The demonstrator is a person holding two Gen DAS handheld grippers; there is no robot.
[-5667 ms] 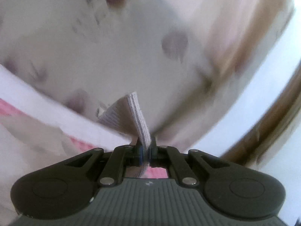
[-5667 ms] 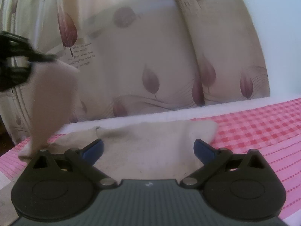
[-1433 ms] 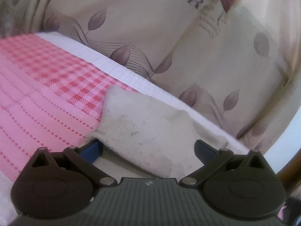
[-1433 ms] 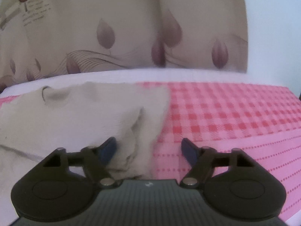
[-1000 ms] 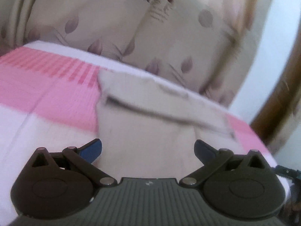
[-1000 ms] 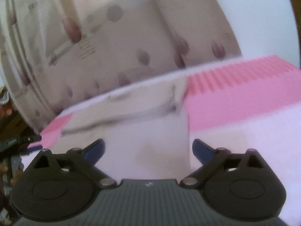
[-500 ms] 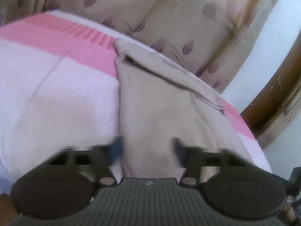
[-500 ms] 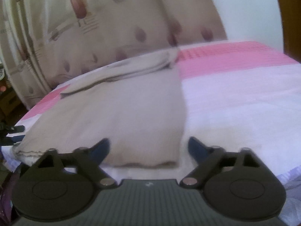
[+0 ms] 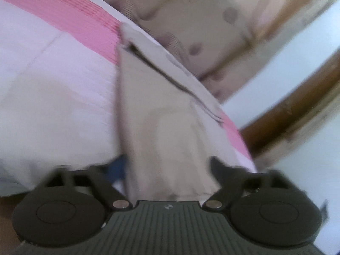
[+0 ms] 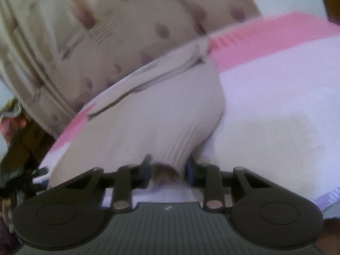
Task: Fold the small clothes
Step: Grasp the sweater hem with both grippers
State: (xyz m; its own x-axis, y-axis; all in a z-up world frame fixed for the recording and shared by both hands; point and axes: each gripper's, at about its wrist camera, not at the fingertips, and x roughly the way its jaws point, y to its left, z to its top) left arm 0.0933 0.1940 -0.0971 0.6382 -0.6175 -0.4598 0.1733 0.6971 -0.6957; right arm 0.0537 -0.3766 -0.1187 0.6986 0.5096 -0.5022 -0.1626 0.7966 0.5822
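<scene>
**Beige garment gripped at near hem on pink-and-white bed**

A bed point(image 9: 53, 106) w/ pink-and-white cover fills most of both views; a leaf-print curtain point(image 10: 119, 34) hangs behind it across the top of frame, w/ a brown wood frame point(image 9: 297, 97) at right of the left wrist view. The beige garment point(image 9: 161, 110) lies flat at centre frame, running from the far edge of the bed toward the cameras, a folded-over band across its far end. In the right wrist view, the right gripper point(image 10: 167, 170), bottom centre, has its fingers point(image 10: 190, 169) clenched on the garment's ribbed hem, cloth bunched between them. In the left wrist view, the left gripper point(image 9: 167, 167), bottom centre, has fingers point(image 9: 218, 167) spread either side of the near hem, blurred; whether they touch the cloth can't be told.
</scene>
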